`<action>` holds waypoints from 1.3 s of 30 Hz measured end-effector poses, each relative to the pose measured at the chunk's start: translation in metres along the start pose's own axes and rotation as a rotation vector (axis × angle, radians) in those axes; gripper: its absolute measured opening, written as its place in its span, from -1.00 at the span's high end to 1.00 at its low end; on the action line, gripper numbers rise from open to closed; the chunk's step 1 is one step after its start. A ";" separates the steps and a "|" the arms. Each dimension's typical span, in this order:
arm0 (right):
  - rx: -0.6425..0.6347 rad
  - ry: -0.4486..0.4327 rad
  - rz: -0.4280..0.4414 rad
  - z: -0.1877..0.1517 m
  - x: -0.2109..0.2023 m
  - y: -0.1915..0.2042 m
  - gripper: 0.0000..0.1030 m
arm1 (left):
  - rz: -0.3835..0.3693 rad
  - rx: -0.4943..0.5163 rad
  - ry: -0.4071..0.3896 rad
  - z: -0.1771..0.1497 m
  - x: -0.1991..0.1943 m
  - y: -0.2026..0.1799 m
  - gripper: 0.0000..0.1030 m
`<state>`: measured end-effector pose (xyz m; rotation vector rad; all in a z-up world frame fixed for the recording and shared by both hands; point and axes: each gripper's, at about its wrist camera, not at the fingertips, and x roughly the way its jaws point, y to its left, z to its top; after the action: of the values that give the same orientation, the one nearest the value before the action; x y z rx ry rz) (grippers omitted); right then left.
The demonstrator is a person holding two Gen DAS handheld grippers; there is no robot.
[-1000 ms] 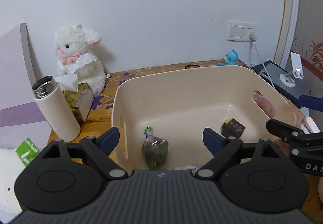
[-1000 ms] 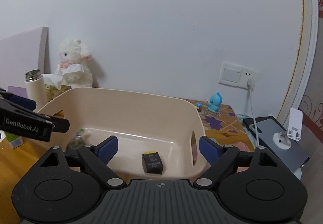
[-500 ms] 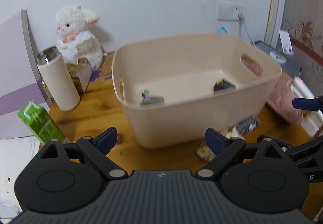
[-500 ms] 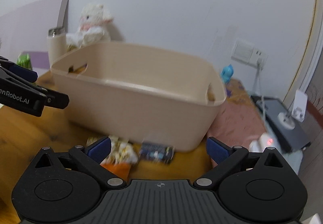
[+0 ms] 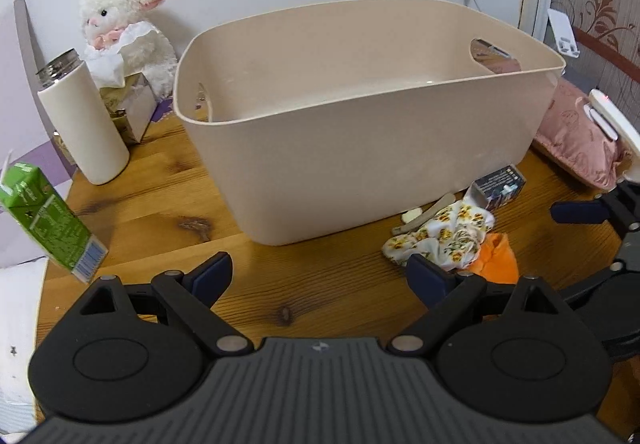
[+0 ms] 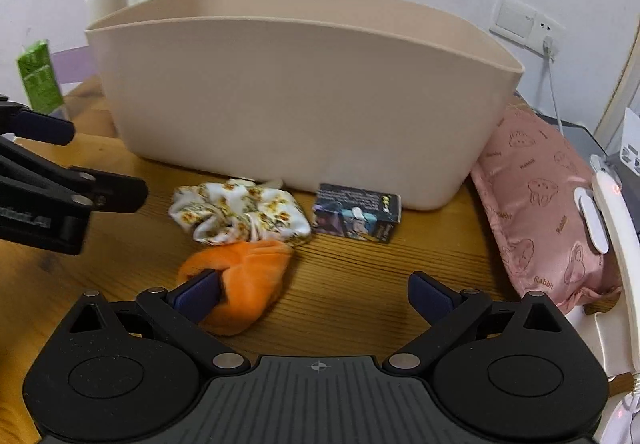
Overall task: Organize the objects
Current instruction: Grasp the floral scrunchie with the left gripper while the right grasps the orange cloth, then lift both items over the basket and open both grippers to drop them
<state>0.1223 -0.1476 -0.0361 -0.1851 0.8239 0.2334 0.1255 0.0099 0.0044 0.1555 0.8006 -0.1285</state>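
My right claw (image 6: 314,294) gaped, its left pad touching the orange cloth (image 6: 240,276) before the bin (image 6: 304,99); my left claw (image 5: 320,276) gaped, holding nothing.

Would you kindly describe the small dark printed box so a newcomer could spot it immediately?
Find the large beige plastic tub on the wooden table. The small dark printed cardboard box lies against its front wall. Unlike the floral fabric scrunchie and orange plush piece nearby, it is rigid and rectangular.
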 end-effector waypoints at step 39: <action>0.027 -0.003 0.076 -0.011 -0.023 -0.012 0.88 | -0.237 -0.076 0.058 -0.003 0.031 -0.031 0.93</action>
<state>0.1028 -0.1653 -0.0257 -0.1283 0.8311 0.2943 0.1391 -0.0219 -0.0230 -0.0080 0.8793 -0.3181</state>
